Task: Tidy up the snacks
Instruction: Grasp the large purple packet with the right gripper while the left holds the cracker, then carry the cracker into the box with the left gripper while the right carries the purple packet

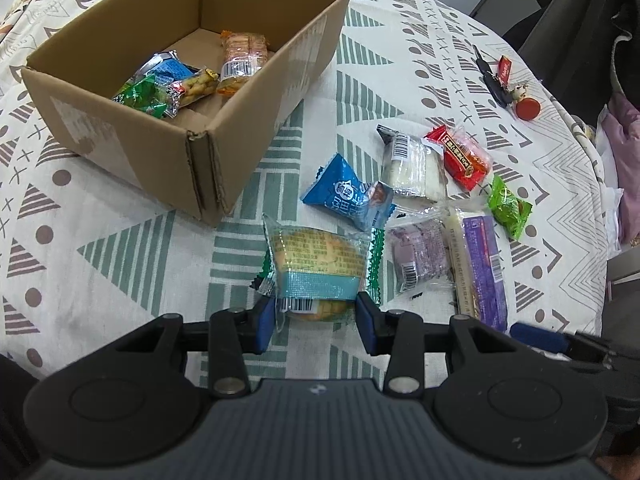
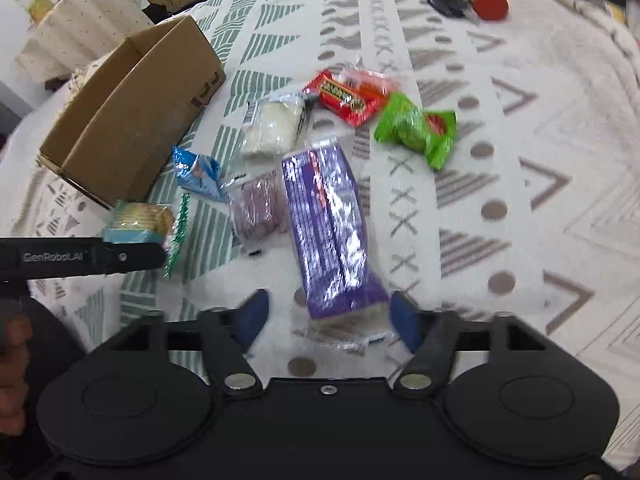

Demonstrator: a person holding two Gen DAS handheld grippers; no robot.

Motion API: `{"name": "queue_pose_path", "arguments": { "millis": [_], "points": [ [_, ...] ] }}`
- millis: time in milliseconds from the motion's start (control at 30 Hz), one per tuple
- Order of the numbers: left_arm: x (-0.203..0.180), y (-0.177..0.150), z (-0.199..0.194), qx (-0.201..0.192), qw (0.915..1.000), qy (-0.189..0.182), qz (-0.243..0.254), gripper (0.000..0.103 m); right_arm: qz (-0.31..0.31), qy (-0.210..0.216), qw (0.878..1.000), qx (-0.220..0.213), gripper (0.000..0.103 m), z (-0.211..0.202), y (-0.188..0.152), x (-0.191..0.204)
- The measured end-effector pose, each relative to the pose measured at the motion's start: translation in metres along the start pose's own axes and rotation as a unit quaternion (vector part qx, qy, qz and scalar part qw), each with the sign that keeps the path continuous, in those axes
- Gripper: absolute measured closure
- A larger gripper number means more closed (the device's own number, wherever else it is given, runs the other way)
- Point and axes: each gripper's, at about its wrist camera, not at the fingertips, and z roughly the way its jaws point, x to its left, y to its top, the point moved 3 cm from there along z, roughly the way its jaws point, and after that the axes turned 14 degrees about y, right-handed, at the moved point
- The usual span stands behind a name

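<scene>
An open cardboard box (image 1: 248, 120) stands on the patterned tablecloth and holds several snack packets (image 1: 176, 84). My left gripper (image 1: 316, 320) is shut on the near end of a clear packet with a yellow cake (image 1: 316, 260), close to the box's near corner; it shows in the right wrist view too (image 2: 136, 220). My right gripper (image 2: 330, 318) is open, its blue pads (image 2: 404, 320) straddling the near end of a long purple packet (image 2: 328, 224) without pressing it. Loose on the cloth lie a blue packet (image 1: 348, 192), a white one (image 1: 416, 168), a red one (image 2: 348, 96), a green one (image 2: 416, 128) and a pale purple one (image 2: 260, 208).
A green serrated wrapper (image 1: 374, 264) pokes out beneath the cake packet. Keys with a red tag and a red round charm (image 2: 490, 4) lie at the far side of the table. Chairs and a second clothed table (image 2: 84, 20) stand beyond the table's edge.
</scene>
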Motion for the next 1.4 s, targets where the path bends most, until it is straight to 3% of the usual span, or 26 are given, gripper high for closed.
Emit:
{"name": "queue_pose_path", "arguments": {
  "millis": [200,300,400,833,1400],
  "points": [
    [0.003,0.001,-0.006,-0.003,1.0,-0.003,-0.004,0.062,-0.018,-0.012,1.0,0.003,0.035,0.019,0.011,0.002],
    [0.004,0.002,-0.011,-0.005,1.0,-0.006,-0.004,0.062,-0.016,-0.021,1.0,0.004,0.065,0.026,0.011,-0.001],
    [0.003,0.005,-0.018,-0.013,0.9998,-0.013,0.0,0.062,-0.005,-0.006,1.0,-0.008,0.07,0.017,0.011,0.0],
    [-0.001,0.019,-0.053,-0.052,0.998,-0.034,0.012,0.062,0.009,0.013,0.997,-0.07,0.071,-0.022,0.02,0.027],
    [0.024,0.057,-0.081,-0.075,0.9959,-0.049,0.013,0.062,0.018,0.056,0.993,-0.102,0.071,-0.027,0.058,0.074]
  ]
}}
